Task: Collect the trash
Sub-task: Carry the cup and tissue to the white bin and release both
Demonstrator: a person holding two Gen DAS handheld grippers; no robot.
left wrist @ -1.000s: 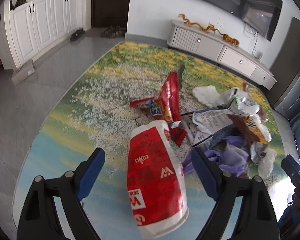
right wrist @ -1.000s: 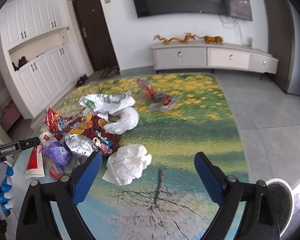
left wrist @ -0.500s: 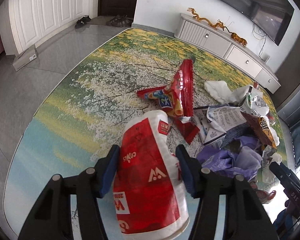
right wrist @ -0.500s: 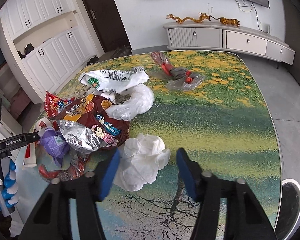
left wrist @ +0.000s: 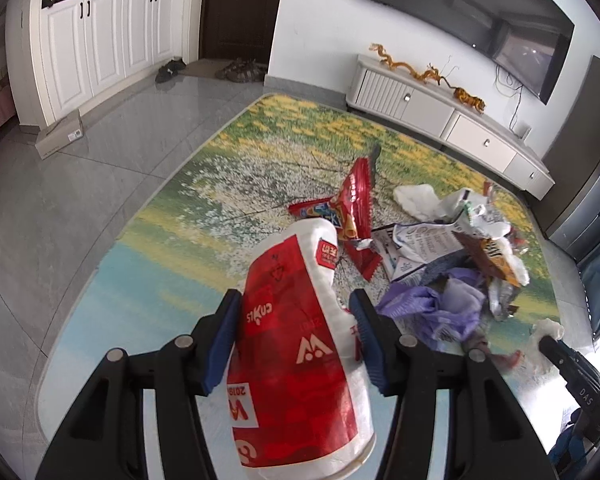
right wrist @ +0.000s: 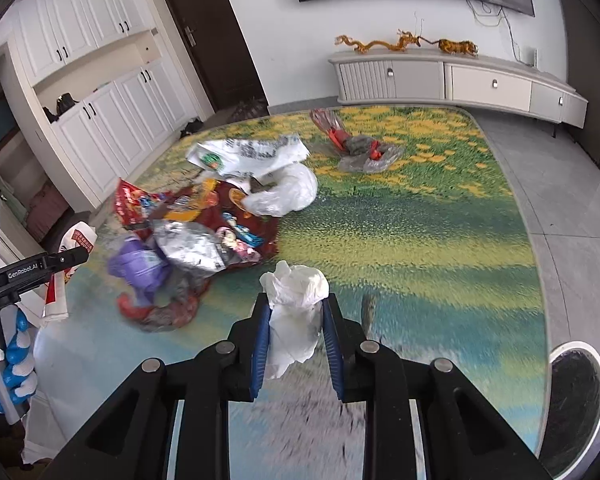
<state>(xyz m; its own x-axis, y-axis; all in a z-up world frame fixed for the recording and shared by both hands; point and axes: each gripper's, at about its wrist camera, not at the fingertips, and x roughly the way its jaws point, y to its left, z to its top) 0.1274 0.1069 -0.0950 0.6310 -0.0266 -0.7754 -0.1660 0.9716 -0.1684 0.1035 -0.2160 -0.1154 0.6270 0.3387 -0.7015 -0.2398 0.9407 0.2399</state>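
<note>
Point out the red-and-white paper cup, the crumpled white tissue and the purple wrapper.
red-and-white paper cup (left wrist: 296, 344): left wrist view, red printed side.
crumpled white tissue (right wrist: 296, 304): right wrist view, middle of wad.
purple wrapper (left wrist: 436, 308): left wrist view, crumpled middle.

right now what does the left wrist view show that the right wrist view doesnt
Left wrist only: the left gripper clamped on a red and white paper cup. Right wrist only: the right gripper closing on a crumpled white tissue, and a bin at the rug's edge. Both: the purple wrapper in the trash pile, and the TV cabinet.
</note>
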